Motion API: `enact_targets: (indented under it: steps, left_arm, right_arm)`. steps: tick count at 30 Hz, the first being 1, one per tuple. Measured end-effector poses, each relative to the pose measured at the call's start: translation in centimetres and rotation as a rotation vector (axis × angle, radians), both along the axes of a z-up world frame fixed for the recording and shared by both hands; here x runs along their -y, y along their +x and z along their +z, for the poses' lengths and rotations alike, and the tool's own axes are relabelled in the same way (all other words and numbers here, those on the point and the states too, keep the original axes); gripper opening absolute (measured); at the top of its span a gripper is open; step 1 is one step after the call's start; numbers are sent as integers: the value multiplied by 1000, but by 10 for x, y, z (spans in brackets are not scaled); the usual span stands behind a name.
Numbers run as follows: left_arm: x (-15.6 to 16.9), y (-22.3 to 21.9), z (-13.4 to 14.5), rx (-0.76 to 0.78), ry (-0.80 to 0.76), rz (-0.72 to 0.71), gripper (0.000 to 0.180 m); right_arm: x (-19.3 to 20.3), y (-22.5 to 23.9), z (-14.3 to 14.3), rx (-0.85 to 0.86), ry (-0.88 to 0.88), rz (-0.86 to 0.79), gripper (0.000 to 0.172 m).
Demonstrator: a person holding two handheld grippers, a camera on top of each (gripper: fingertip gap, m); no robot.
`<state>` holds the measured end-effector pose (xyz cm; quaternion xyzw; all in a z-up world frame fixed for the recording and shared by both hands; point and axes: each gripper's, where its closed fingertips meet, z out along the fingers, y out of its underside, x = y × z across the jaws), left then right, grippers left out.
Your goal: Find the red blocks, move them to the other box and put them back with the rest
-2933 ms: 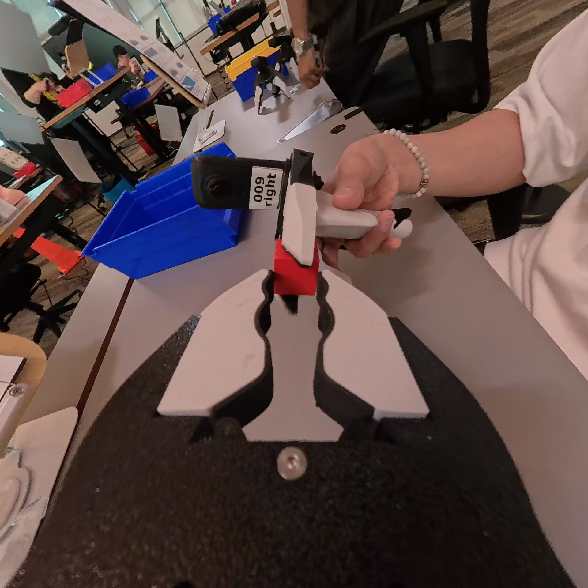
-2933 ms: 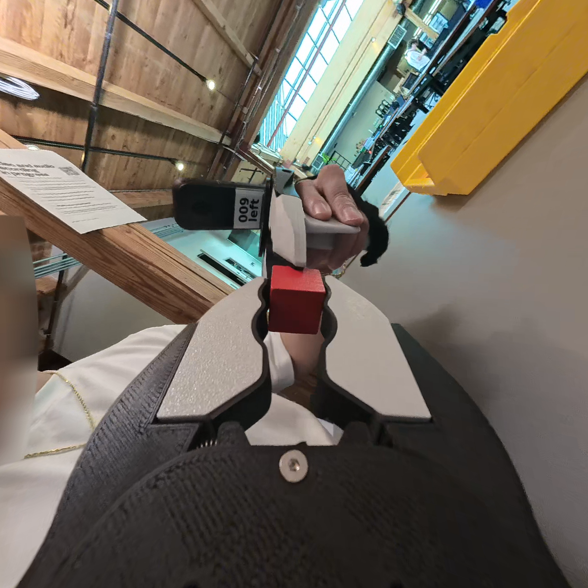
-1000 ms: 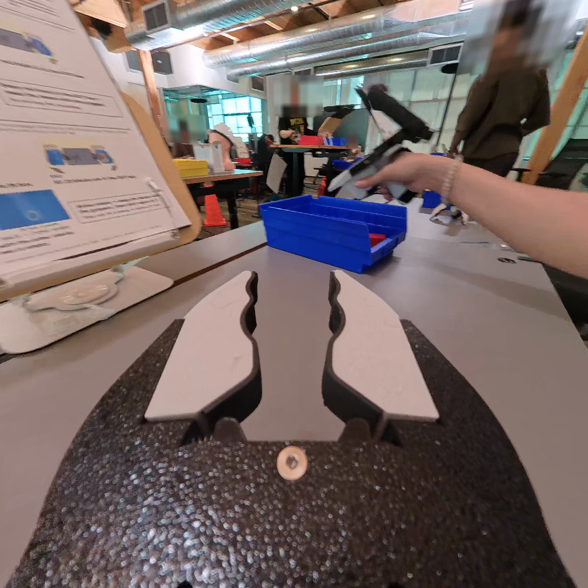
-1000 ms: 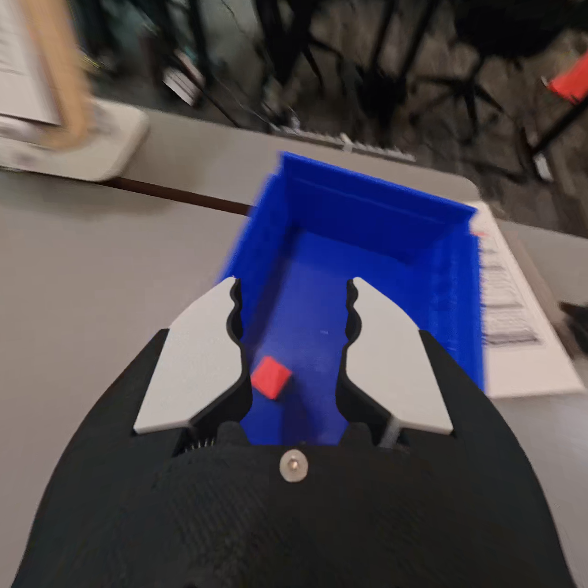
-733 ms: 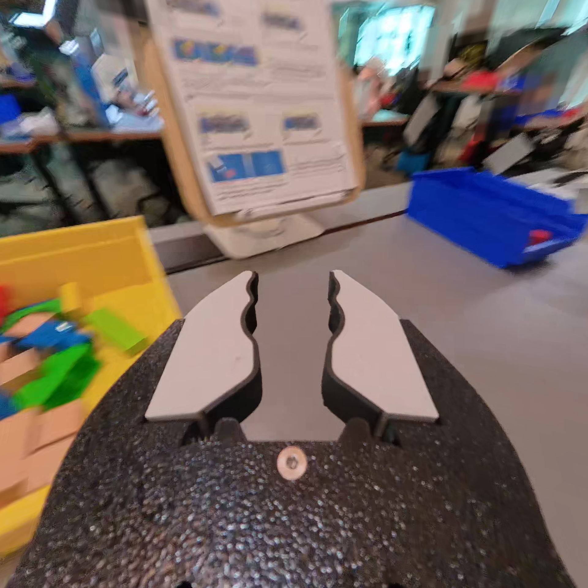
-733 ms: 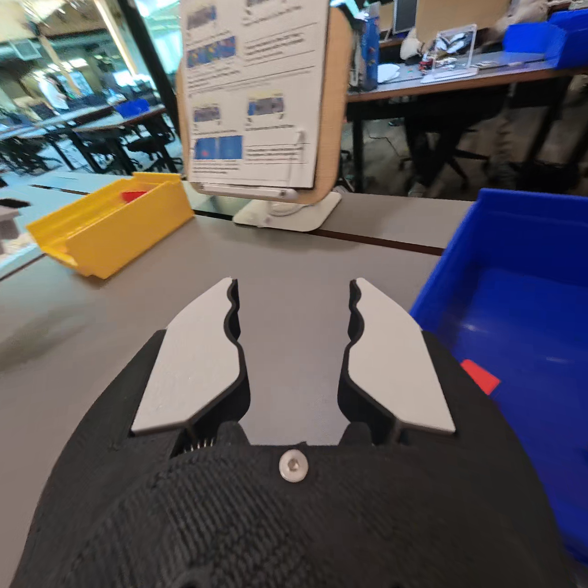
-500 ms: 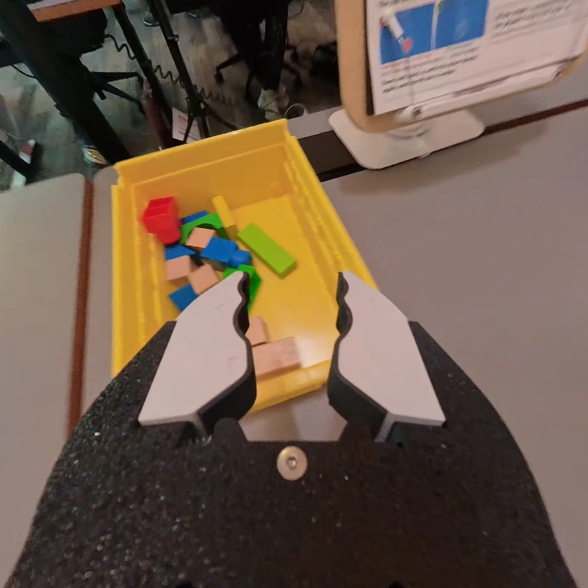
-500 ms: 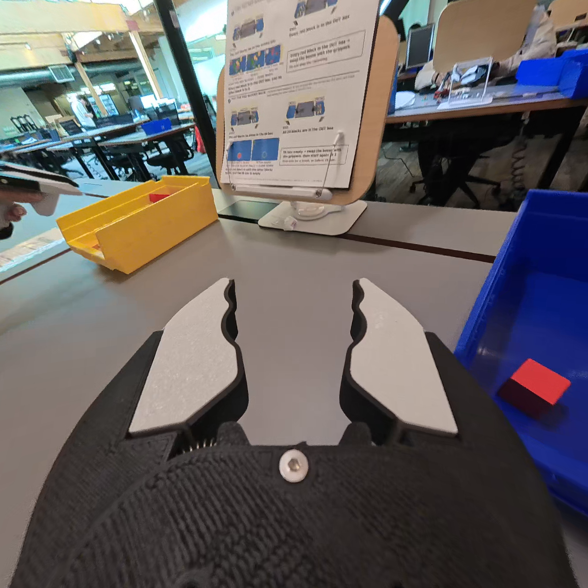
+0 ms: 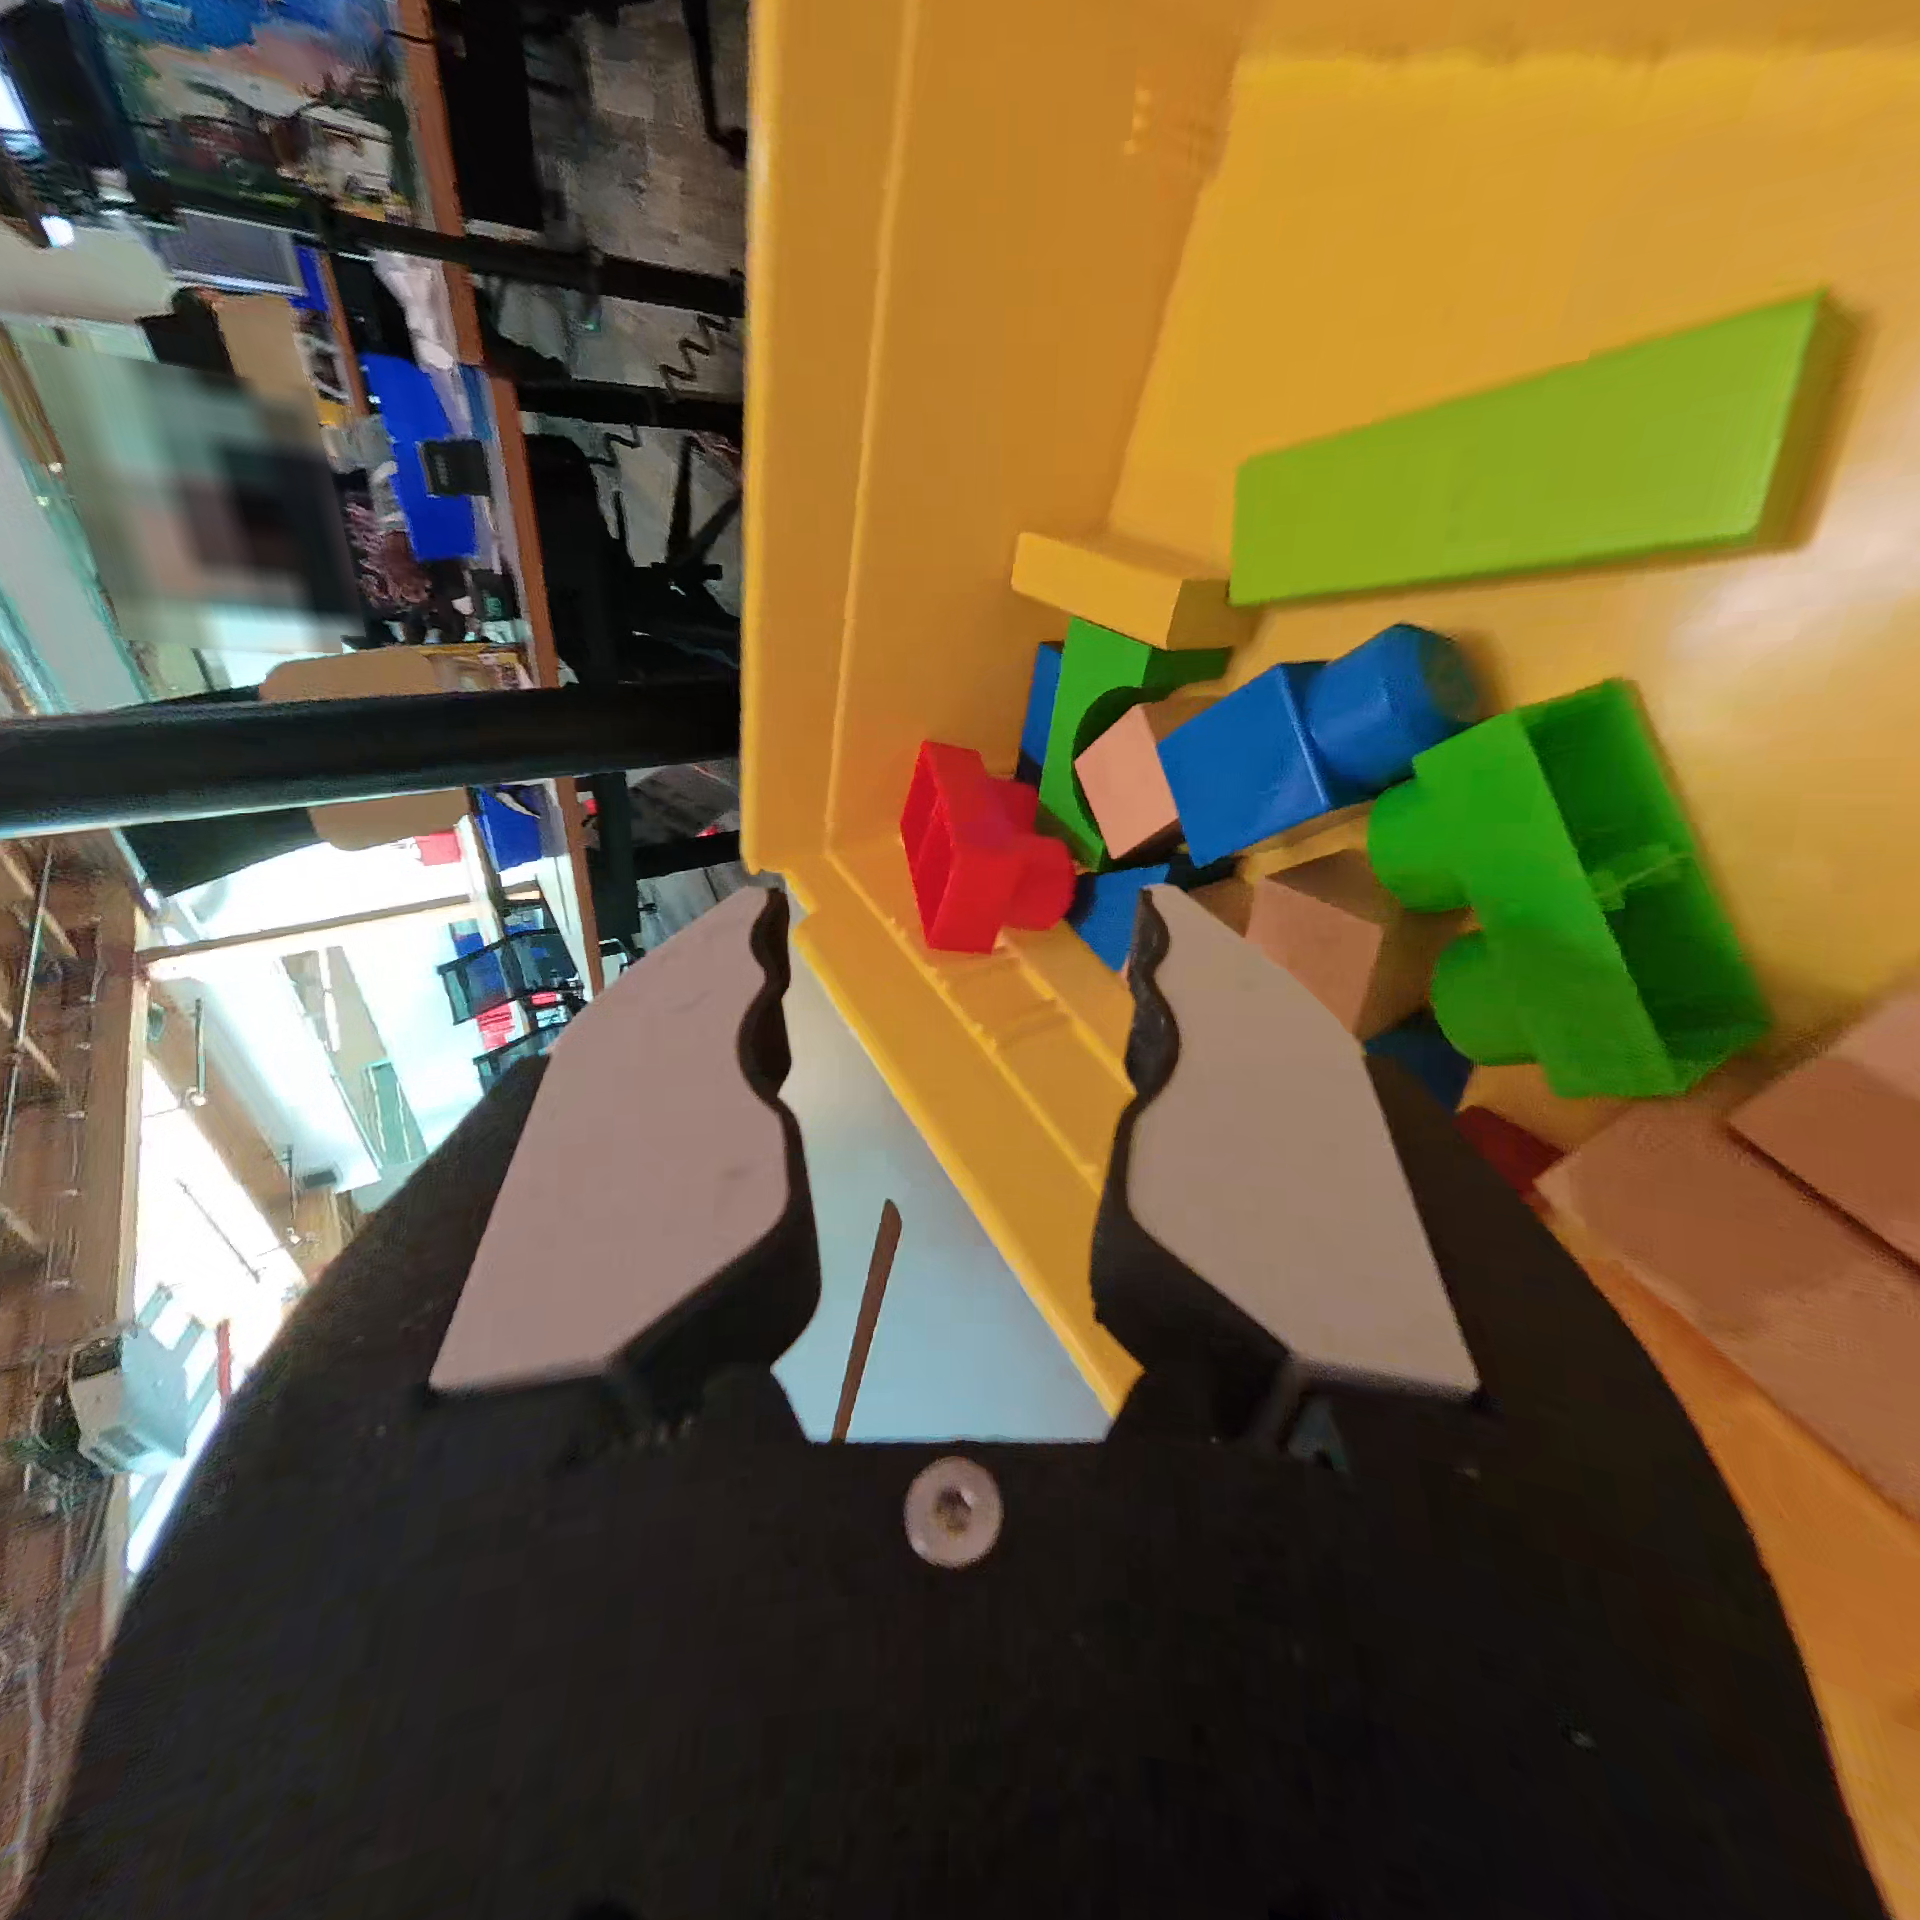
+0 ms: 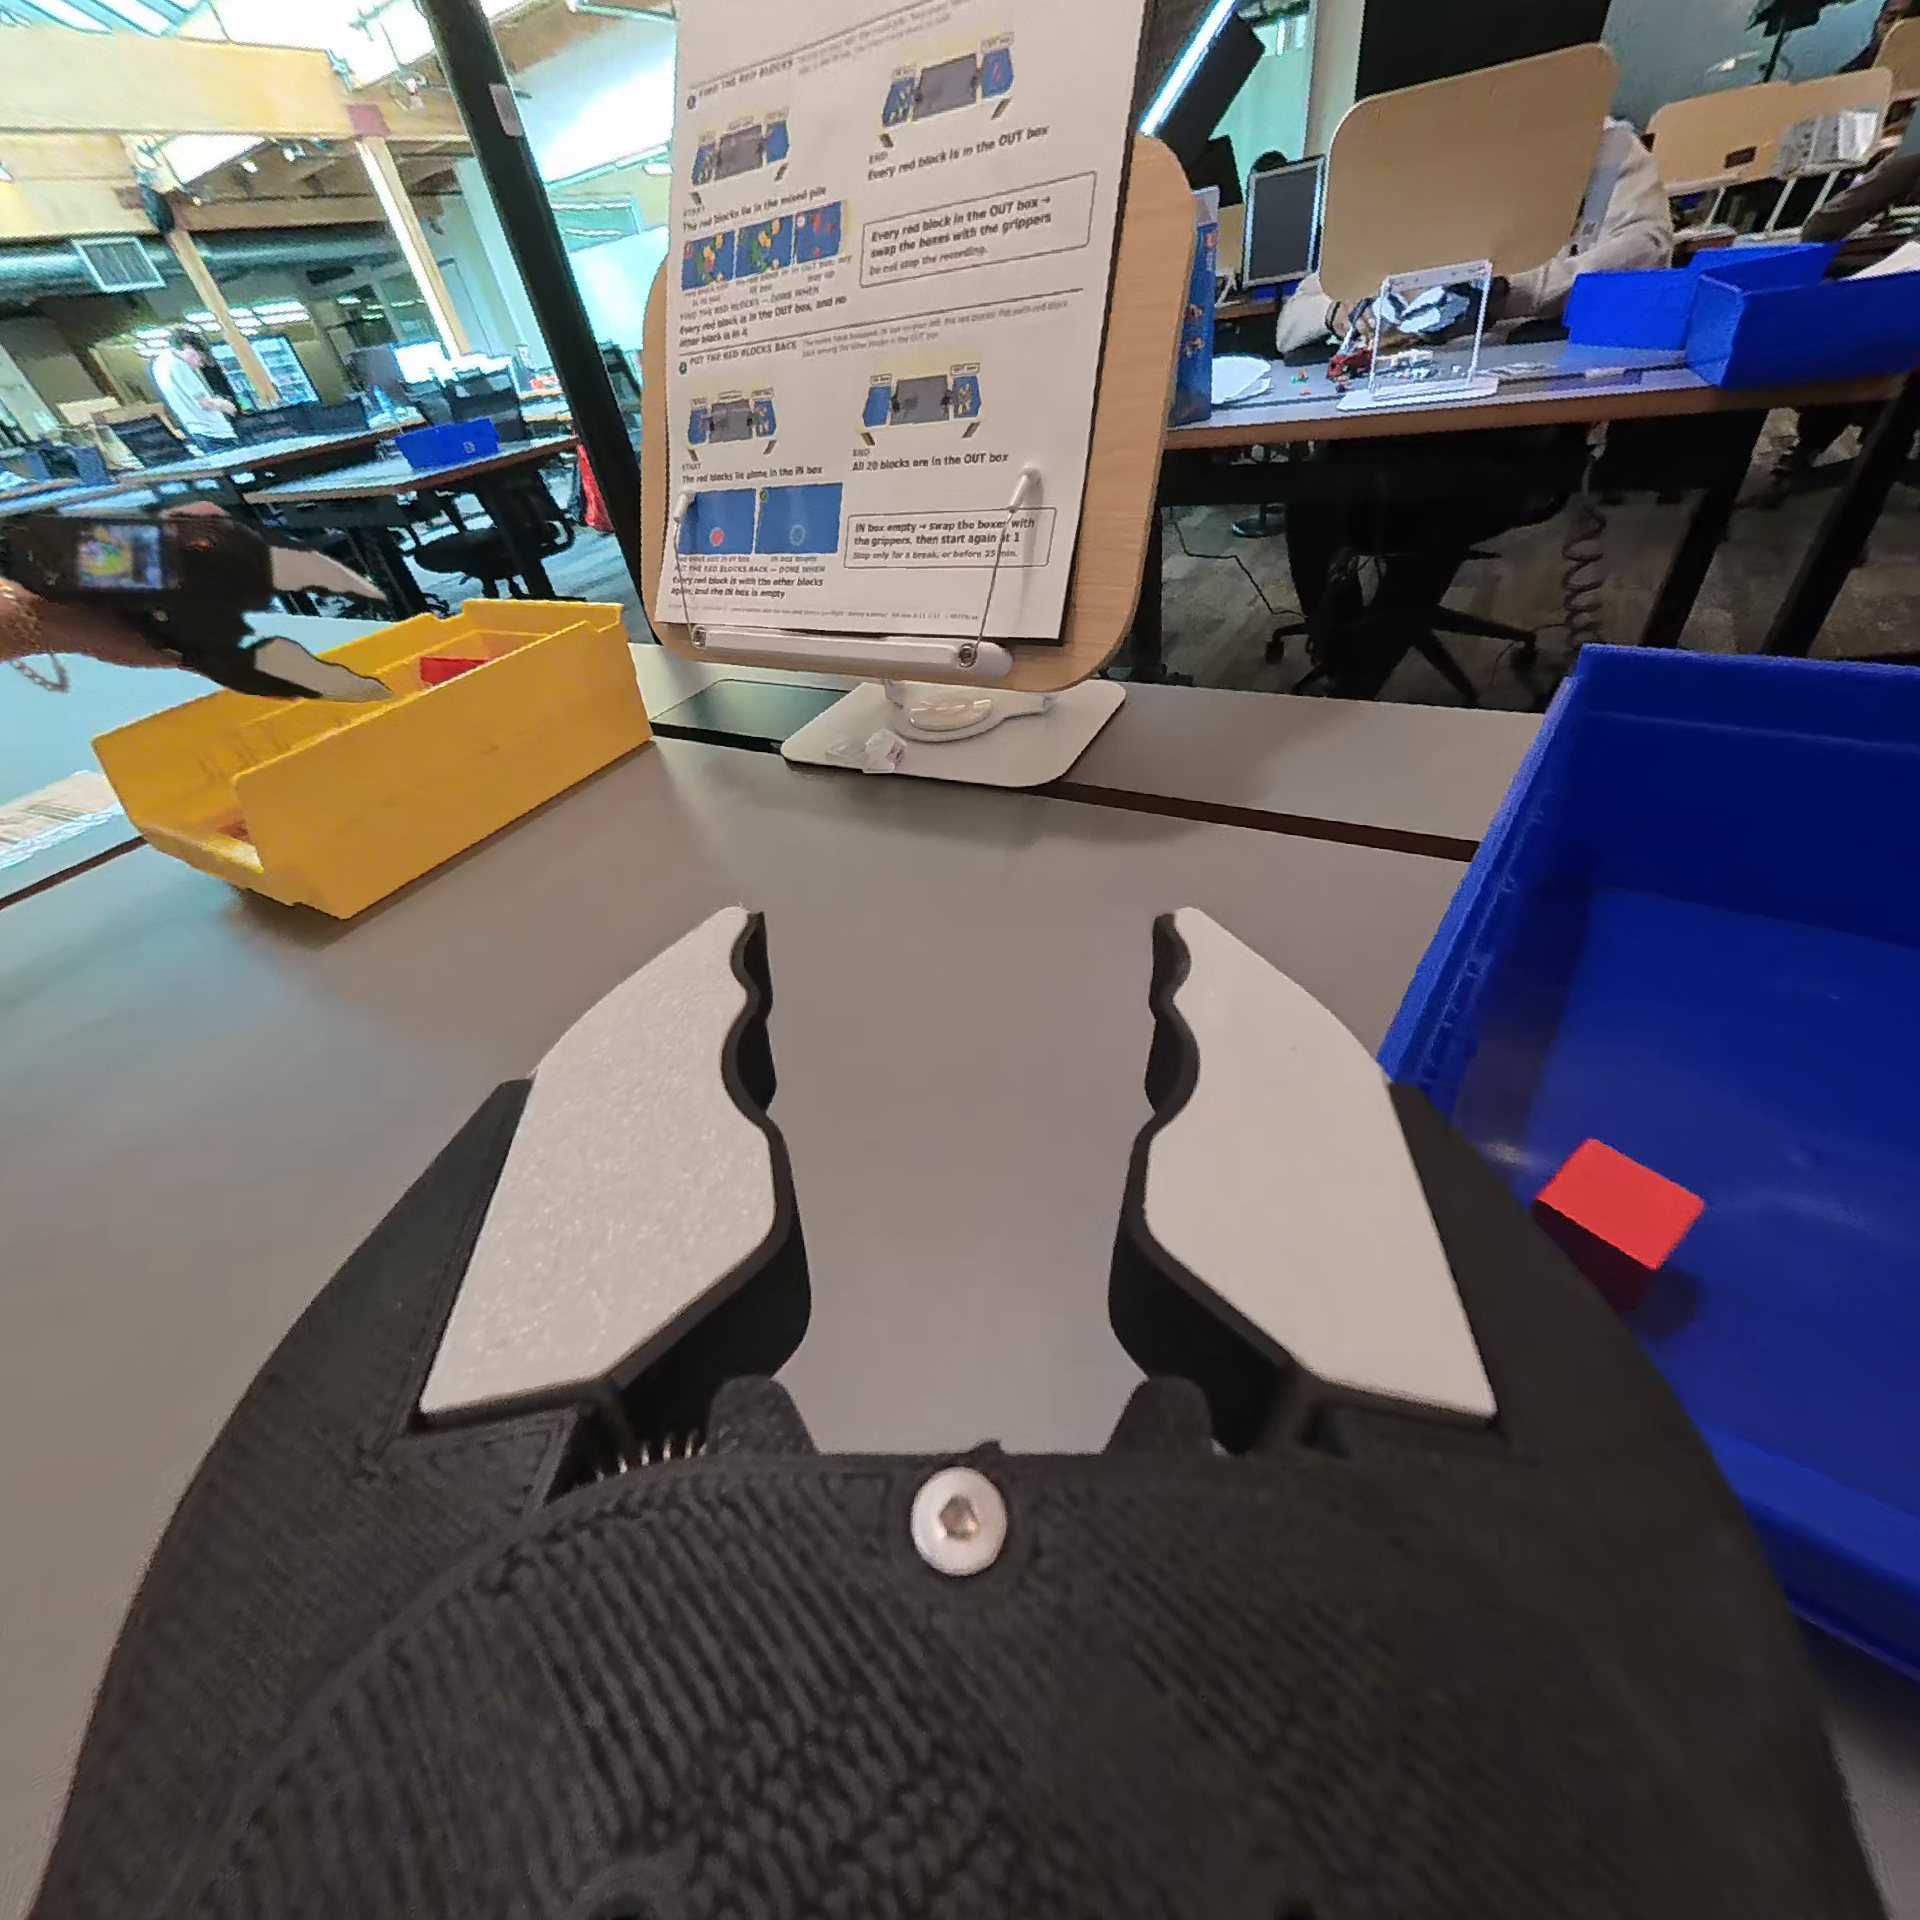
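Since half a second ago, the left gripper (image 9: 956, 914) has been brought down to the corner of the yellow box (image 9: 935, 416); its tongs are held apart, with nothing between them but the box wall. Red brick (image 9: 977, 862): lodged in that corner among mixed blocks (image 9: 1299, 769), just ahead of the tips; its hollow underside is turned outward and its stud toward the pile, the long axis apparently along the wall, though blur hinders judgement. Red cube (image 10: 1621, 1210): lying flat in the blue box (image 10: 1538, 904). Right gripper (image 10: 956, 935): tongs apart, bare, held over the table (image 10: 935, 831).
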<state>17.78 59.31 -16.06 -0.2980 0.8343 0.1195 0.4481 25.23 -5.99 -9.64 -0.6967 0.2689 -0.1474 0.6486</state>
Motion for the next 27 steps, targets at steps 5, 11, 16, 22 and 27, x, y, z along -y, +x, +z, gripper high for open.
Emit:
enact_targets:
  steps: [5,11,16,22,27]
  left_arm:
    - [-30,8,-30,-133,92,62,64]
    - [-54,25,-36,-123,206,148,53]
    - [-60,26,-48,-157,168,206,49]
    - [-65,25,-46,-137,162,298,26]
    - [-54,27,-29,4,87,302,9]
  right_arm:
    - [2,8,-11,-33,-8,-7,72]
    - [7,13,-13,-39,2,-24,72]
    - [11,16,-14,-53,18,-29,72]
    - [9,15,-16,-56,11,-21,72]
    - [11,13,-13,-43,5,-28,72]
